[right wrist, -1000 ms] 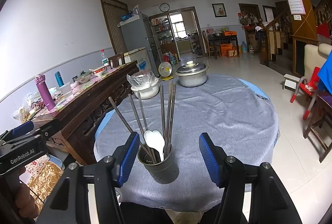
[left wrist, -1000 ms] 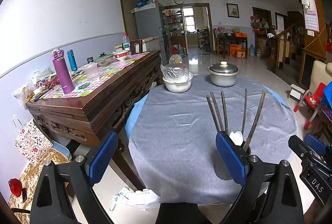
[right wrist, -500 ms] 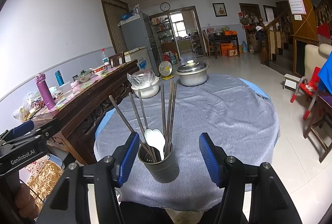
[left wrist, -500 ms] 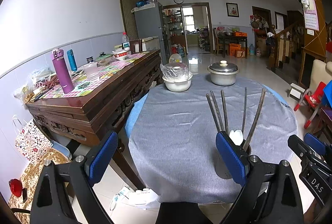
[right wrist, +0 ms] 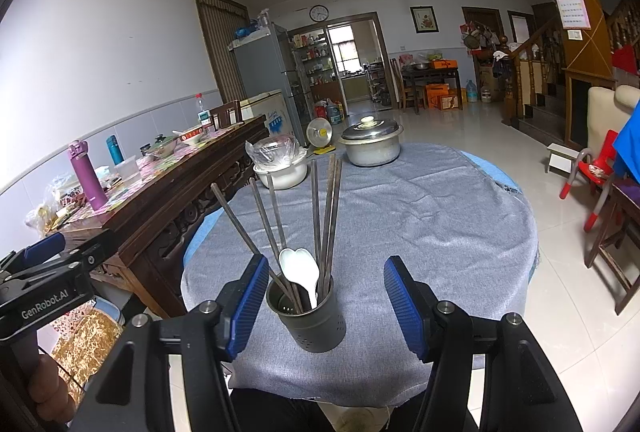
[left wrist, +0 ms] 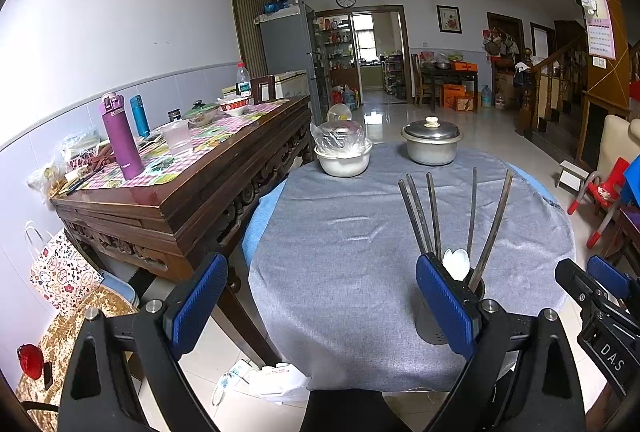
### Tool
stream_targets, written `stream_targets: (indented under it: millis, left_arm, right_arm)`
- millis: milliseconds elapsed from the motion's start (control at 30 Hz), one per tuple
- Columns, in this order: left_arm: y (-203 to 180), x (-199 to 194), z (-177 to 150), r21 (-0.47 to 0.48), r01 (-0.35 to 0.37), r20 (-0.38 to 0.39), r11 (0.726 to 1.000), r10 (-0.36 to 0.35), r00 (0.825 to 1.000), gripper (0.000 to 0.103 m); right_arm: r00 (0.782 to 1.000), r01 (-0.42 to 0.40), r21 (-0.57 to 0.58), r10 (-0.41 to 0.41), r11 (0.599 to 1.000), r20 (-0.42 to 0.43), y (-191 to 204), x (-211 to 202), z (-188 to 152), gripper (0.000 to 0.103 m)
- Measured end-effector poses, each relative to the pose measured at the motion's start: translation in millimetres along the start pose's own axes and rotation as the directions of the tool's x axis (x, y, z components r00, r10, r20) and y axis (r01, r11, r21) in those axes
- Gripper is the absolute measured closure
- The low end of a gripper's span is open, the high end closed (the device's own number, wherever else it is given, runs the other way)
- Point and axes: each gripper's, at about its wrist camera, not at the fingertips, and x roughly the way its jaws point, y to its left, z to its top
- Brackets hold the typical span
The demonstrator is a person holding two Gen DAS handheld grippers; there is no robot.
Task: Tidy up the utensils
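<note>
Left wrist view: left gripper (left wrist: pixel 320 306), spread wide and empty, half-hides the utensil holder (left wrist: pixel 430 320) behind its pad.

A dark perforated metal holder (right wrist: pixel 316 320) stands upright near the worktop's (right wrist: pixel 420 216) front edge, holding fanned-out dark chopsticks (right wrist: pixel 320 216) and a white spoon (right wrist: pixel 300 272).

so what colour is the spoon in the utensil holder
White; the spoon shows best in the right wrist view.

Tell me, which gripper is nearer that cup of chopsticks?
Right. The right gripper has the utensil cup between its open jaws; the left gripper sits off to the cup's left.
</note>
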Motion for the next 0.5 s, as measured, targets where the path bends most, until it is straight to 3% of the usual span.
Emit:
stream_targets:
  millis: [500]
  left_arm:
    - [-0.5,-0.1,-2.4,0.003,0.005,-0.004,1.0,-0.005,1.0,0.008]
  right_arm:
    - [1.0,-0.001,-0.002,0.001,1.0,0.003,0.4,0.7,-0.3,0.039]
